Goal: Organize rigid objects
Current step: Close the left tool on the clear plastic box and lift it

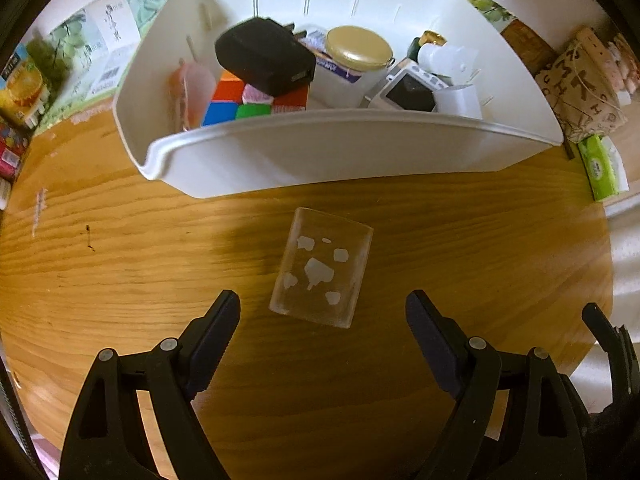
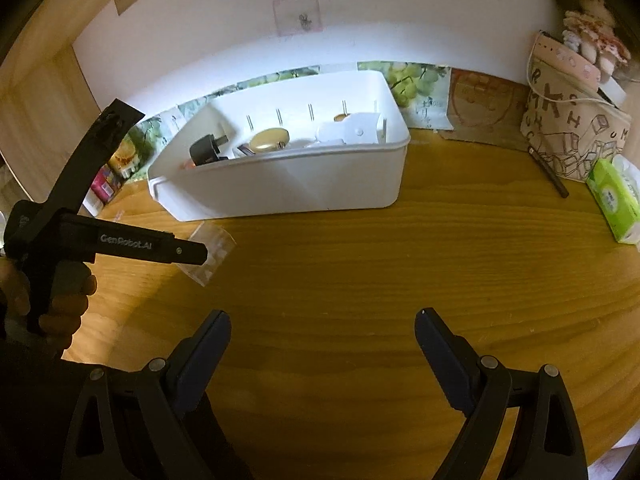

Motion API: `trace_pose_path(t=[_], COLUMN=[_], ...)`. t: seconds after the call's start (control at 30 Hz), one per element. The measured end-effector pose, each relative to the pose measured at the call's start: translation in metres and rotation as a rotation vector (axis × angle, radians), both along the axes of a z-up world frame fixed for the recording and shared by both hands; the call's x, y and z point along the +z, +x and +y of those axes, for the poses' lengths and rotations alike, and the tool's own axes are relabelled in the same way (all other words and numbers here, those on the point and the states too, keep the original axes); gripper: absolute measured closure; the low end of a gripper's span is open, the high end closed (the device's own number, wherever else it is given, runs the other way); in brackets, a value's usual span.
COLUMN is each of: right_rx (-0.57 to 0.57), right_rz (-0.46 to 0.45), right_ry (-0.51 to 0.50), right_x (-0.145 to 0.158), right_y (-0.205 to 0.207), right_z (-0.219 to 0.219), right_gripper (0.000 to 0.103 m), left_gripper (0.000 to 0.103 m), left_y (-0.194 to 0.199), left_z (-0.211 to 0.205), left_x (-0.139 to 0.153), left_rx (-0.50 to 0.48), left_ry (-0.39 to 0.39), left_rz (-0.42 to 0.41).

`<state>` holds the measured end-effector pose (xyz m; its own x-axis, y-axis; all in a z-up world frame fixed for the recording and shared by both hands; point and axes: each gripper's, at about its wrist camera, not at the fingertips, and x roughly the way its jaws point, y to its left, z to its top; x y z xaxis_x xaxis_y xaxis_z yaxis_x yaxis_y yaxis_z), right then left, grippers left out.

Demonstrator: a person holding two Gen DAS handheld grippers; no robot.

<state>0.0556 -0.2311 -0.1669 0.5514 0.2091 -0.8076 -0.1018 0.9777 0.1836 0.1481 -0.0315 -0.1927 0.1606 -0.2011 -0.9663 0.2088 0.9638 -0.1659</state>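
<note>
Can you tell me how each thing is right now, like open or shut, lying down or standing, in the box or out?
left hand-held gripper: open, empty, above the clear block
right hand-held gripper: open, empty, over bare table
clear block: lying flat on the table, outside the bin
white bin: upright, no lid, partly filled
black charger: inside the bin, on top of the colourful cube
gold-lidded tin: inside the bin, lid on
green tissue pack: on the table, outside the bin
</note>
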Motion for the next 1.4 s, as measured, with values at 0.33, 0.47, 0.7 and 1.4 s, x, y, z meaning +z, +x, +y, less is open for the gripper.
trace_pose_path(t=[0.33,0.47,0.7,1.4], right_rx=[0.010,0.010,-0.007,-0.065], right_rz=[0.045,0.053,0.057,0.104], right_ry=[-0.008,-0.014,-0.029,-0.058], right_x=[-0.008,-0.010,-0.008,-0.009], right_y=[0.014,0.016,0.012,-0.024], right_z=[-0.009,-0.009,-0.006,0.016], right_gripper=[0.009,0.009,0.009,0.009], left_gripper=[0.027,0.034,0.044,0.046], left_y=[0.013,0.014,0.021,0.018], left_z=[-0.008,-0.009,-0.008,0.031], left_x=[-0.017,-0.020,-0.023,-0.027], left_rx=[0.007,-0.002,-0.019,-0.084], left_ry=[0.008,0.021,0.013,-0.036], left_rz=[0.035,0.036,0.048,0.070])
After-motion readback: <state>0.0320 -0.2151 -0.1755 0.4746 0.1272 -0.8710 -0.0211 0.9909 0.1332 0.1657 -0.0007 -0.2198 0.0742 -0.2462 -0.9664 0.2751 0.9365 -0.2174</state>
